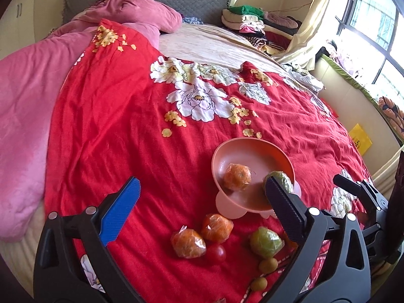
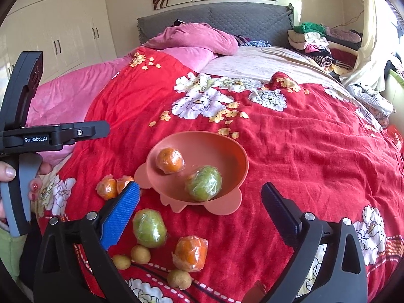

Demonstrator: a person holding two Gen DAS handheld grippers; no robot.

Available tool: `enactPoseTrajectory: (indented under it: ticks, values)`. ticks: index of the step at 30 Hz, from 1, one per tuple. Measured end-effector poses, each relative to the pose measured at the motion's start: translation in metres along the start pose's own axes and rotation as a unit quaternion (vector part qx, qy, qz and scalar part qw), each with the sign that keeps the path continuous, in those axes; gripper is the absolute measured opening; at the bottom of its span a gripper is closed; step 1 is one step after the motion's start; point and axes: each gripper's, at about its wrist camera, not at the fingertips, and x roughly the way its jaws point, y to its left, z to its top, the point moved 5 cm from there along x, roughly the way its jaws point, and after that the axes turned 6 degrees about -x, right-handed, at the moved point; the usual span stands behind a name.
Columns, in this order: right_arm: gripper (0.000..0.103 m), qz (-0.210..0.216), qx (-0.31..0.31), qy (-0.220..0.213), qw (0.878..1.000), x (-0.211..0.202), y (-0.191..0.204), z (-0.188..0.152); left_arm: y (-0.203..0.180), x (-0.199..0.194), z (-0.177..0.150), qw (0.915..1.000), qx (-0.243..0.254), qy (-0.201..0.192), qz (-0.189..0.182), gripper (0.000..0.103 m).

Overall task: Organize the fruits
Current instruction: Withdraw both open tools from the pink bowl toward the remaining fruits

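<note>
1. Across the whole scene spreads a bed with a red floral quilt (image 2: 290,156); a pink blanket (image 2: 83,93) is bunched along its left side and a grey headboard (image 2: 227,17) stands at the far end.
2. Folded clothes (image 2: 315,43) are stacked at the bed's far right corner.
3. Near the front of the quilt sits a pink bowl (image 2: 222,144) on a lobed base, tilted slightly toward the cameras.
4. Left gripper (image 1: 202,194): both fingers wide apart, nothing between the pads; its dark finger overlaps the bowl's near rim in its own view, though whether it touches I cannot tell. In the right wrist view its body shows at the left edge, held by a hand (image 2: 15,176).
5. Right gripper (image 2: 199,194): fingers spread wide and empty, hovering over the near rim of the bowl.
6. Inside the bowl lie a wrapped green fruit (image 2: 204,183) and, just beside it, a wrapped orange (image 2: 169,160).
7. On the quilt in front of the bowl: another wrapped green fruit (image 2: 149,228), a wrapped orange (image 2: 190,252) near it, and two more wrapped oranges (image 2: 107,188) touching each other left of the bowl.
8. Three small tan round fruits (image 2: 140,254) lie nearest the cameras.
9. A small red tomato (image 1: 216,253) rests against the pair of oranges.
</note>
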Motion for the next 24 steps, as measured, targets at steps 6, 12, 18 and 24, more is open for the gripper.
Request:
enactPoseTrajectory:
  ticks: [6,12,18,24]
  values:
    - [0.097,-0.001,-0.004,-0.001,1.000,-0.006,0.006,0.000,0.004,-0.006,-0.006,1.0000,0.001,-0.001,0.003,0.093]
    - [0.097,0.002,-0.012,0.001,1.000,-0.011,0.015,-0.002,0.012,-0.009,-0.015,0.9999,0.002,0.001,0.011,0.093]
    - [0.097,0.007,-0.022,0.005,1.000,-0.012,0.025,-0.005,0.022,-0.014,-0.026,0.9998,0.004,0.009,0.020,0.093]
    - [0.097,0.011,-0.031,0.012,0.999,-0.012,0.034,-0.010,0.029,-0.017,-0.036,0.9993,0.015,0.015,0.032,0.093]
